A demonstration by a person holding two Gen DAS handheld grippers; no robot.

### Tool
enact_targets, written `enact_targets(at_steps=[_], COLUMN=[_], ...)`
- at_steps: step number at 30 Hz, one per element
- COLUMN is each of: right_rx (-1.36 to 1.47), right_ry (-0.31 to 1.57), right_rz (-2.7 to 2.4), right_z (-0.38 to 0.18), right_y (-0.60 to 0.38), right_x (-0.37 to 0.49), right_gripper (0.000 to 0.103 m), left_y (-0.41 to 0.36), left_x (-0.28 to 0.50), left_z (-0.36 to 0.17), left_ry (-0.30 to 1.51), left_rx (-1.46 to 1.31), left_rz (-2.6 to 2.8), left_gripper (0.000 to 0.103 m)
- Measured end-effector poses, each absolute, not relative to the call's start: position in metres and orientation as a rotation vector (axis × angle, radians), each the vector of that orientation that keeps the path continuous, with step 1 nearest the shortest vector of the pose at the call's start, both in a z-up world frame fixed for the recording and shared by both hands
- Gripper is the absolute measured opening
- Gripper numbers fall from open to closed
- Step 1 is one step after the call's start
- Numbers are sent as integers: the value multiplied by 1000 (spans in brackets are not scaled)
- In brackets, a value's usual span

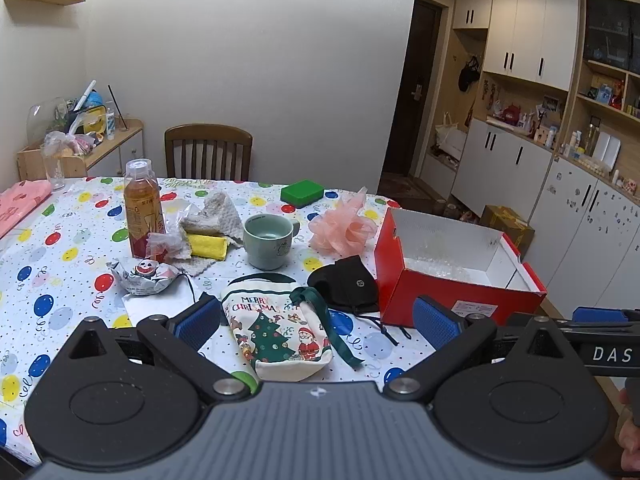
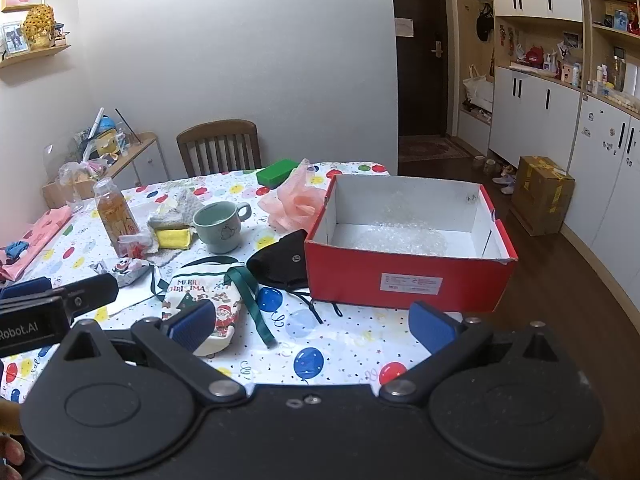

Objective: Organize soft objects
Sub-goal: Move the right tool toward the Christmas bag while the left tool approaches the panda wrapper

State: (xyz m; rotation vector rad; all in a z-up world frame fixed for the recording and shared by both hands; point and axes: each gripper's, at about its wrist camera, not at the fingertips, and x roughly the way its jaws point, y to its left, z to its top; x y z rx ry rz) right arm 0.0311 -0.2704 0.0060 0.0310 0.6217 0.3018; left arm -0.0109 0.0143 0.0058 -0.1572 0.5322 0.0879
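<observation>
We read "MERRY CHRISTMAS" on the drawstring pouch (image 1: 280, 328), lying between the left gripper (image 1: 318, 320) fingers, untouched; both grippers stand fully spread, holding nothing. "DAS" shows on the right gripper (image 2: 312, 322) body seen beside it. Past the right fingertips sits the open red shoebox (image 2: 408, 276), bubble wrap inside, near the table edge. Black face mask (image 1: 348, 286) touches the box; pink bath pouf (image 1: 344, 230), green mug (image 1: 268, 246), tea bottle (image 1: 142, 216) crowd beyond.
</observation>
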Motion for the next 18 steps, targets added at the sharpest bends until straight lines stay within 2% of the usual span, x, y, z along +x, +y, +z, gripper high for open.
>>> enact_targets(at_steps=[18], right_rx=[40], right_ry=[575], right_rz=[345], right_z=[12], right_y=[-261], right_x=[21], right_gripper=[103], left_y=[20], left_x=[-19], left_z=[11], left_ry=[519], left_rx=[-142], left_rz=[122], left_gripper=[103])
